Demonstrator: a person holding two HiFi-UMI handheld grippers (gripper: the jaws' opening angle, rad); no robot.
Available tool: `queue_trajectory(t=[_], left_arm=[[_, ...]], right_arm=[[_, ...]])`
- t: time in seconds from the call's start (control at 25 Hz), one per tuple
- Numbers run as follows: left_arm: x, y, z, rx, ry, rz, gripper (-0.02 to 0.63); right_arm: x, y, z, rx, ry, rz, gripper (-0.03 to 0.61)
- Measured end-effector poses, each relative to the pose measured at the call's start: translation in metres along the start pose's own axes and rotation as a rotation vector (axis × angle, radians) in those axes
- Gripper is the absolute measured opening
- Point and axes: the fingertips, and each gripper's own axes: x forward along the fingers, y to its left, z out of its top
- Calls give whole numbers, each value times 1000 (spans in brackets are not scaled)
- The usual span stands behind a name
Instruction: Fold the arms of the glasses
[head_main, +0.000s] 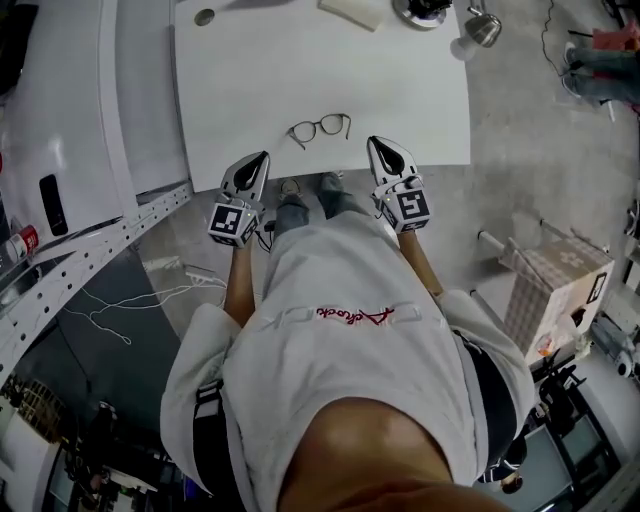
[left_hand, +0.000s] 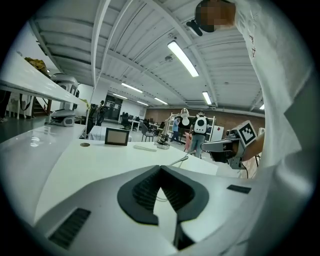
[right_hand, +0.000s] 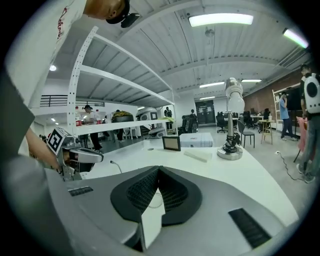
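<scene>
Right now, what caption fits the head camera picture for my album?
The left gripper and right gripper, both shut and empty, point toward the glasses lying on the white table.

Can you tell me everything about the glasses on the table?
The glasses have a thin dark frame with two roundish clear lenses. Their arms look unfolded. They rest on the white table, near its front edge. Only the table touches them.
</scene>
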Motion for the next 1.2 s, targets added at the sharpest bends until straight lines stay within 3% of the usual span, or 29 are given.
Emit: queue_trajectory(t=[0.28,0.44,0.8,0.96,1.04,1.2], left_arm=[[9,-1,-24,-16,61,1,17],[16,2,-34,81,129,-8,17],[35,10,-51,362,301,-89,18],[45,10,-55,423,340,-102,18],[50,9,-58,489,372,-108,18],[57,8,-65,620,436,-125,18]], right_arm=[[10,7,-31,61,67,54,-3],[17,1,-45,-14,122,99,-3],[48,-19,-66,-363,262,264,-3],[56,-18,-79,-656,326,364,-3],[59,-16,-85,-811,345,421,-3],[69,-13,-91,-1002,354,506,-3]])
